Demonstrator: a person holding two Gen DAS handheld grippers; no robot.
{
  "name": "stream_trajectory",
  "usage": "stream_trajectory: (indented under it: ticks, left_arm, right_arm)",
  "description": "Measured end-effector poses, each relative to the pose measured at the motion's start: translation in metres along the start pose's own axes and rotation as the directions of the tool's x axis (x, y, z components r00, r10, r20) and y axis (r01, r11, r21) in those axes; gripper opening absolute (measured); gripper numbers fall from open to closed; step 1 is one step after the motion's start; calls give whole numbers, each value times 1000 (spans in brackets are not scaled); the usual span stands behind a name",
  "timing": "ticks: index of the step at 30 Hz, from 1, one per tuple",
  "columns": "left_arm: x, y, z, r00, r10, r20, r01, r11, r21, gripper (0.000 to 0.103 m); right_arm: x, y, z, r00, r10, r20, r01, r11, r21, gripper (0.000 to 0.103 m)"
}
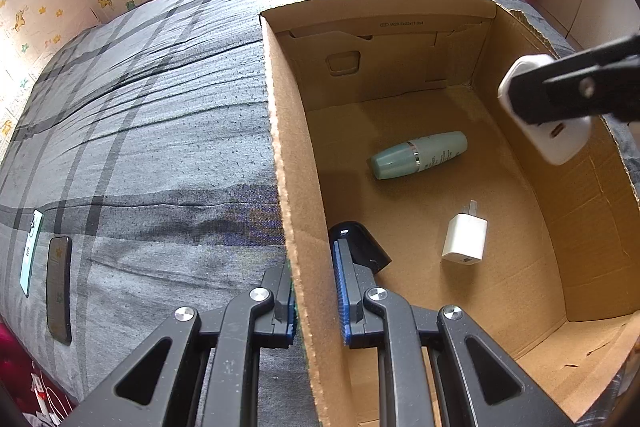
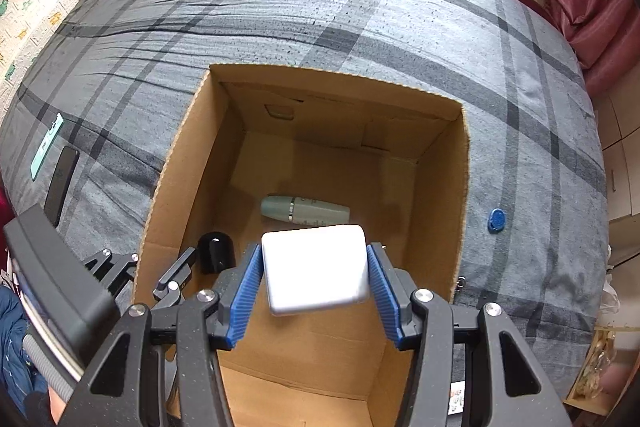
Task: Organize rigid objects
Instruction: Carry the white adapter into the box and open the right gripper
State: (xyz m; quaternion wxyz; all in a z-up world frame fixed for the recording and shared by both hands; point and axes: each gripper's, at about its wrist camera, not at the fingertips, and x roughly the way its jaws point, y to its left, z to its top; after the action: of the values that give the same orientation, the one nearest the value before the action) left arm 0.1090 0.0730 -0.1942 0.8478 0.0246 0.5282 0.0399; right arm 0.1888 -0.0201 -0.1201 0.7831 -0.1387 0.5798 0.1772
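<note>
The cardboard box [image 2: 440,155] is already holding a green bottle [image 2: 305,211], black cap [image 2: 216,251] and small charger [image 1: 465,237]; left claw [image 1: 316,301] is clamping its nine-o'clock wall, right claw [image 2: 316,293] is gripping a white adapter [image 2: 316,269] above it; phones [image 2: 60,183] and blue disc [image 2: 497,219] are waiting outside

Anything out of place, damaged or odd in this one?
One stray: a small blue disc lies on the bedspread outside the cardboard box, while the other small items are inside. The box's top edges are torn and ragged.
</note>
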Motion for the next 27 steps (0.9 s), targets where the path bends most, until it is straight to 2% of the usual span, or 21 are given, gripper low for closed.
stream_trajectory:
  ticks: [14,27]
  left_arm:
    - [-1,1,0,1000,-5,3,5,1000,-5,17]
    - [-1,1,0,1000,-5,3,5,1000,-5,17]
  right_arm:
    - [59,5,0,996,-22,-83,25,999,34,56]
    - [92,9,-5,989,-47,-138,55,997,49,56]
